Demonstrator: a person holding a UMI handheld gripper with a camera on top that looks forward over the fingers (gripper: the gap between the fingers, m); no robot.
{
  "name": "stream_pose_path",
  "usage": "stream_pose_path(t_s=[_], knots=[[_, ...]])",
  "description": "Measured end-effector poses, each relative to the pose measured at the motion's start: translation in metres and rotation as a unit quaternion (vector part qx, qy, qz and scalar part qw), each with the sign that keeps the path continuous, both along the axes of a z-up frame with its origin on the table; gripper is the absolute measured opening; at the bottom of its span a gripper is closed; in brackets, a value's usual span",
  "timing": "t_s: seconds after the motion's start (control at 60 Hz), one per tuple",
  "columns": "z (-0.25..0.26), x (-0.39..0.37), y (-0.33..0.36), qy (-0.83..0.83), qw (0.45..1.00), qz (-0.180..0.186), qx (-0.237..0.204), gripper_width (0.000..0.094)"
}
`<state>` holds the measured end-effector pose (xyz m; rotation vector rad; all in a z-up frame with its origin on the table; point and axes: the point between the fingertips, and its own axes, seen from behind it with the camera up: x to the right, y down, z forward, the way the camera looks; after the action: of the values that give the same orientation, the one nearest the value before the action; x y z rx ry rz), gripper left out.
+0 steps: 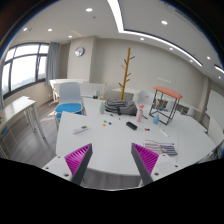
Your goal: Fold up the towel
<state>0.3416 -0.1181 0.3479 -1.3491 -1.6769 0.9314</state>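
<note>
Looking out over a bright office room with ceiling light strips and a wall of windows [22, 65], the gripper [112, 163] hangs high above a wide white counter [105, 135], its jaws released and spread with nothing between the magenta pads [79, 160]. The counter carries a tall wooden coat-rack-like stand [126, 72], a small red-framed rack [166, 101], a blue chair [69, 106] at its far side, and scattered small items I cannot identify. The likeliest towel is a striped grey-and-white cloth [160, 149] lying crumpled near the counter's near right edge, just ahead of the right pad. Judging from this, folding has not begun: the cloth is untouched and every step remains. Bare counter lies ahead of the jaws, giving room to spread it, though the edge is close.
</note>
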Motion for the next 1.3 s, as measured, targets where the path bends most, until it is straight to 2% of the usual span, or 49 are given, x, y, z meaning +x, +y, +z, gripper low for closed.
stream_pose_path(t_s=[0.467, 0.767, 0.95, 1.133, 1.3], knots=[[-0.033, 0.004, 0.112, -0.013, 0.996, -0.087, 0.013, 0.0851], [-0.082, 0.004, 0.181, -0.027, 0.990, -0.137, 0.009, 0.0850], [-0.123, -0.028, 0.207, -0.029, 0.990, -0.136, 0.005, 0.0852], [-0.166, -0.086, 0.232, -0.017, 0.991, -0.132, -0.024, 0.0852], [-0.222, -0.151, 0.257, -0.030, 0.992, -0.121, -0.007, 0.0852]])
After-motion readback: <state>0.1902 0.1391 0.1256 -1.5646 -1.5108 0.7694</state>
